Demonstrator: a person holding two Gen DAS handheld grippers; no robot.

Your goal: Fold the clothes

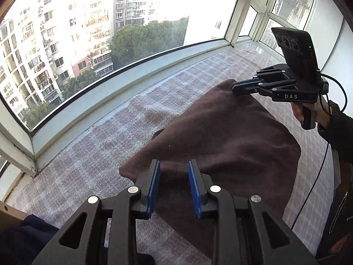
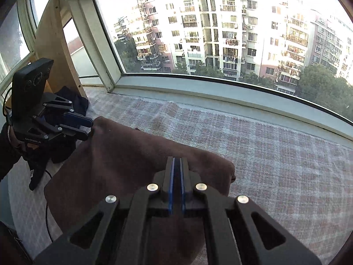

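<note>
Black left gripper (image 1: 173,174) hangs over the near edge of a brown cloth (image 1: 220,132), its blue-padded jaws a little apart and gripping nothing. Right gripper (image 2: 177,167), jaws nearly closed, sits at the cloth's far corner. Cloth lies folded on a checked blanket (image 2: 275,154) beside a big window (image 1: 99,33)

Brown cloth (image 1: 225,132), folded, on checked cover (image 1: 99,161)
</note>
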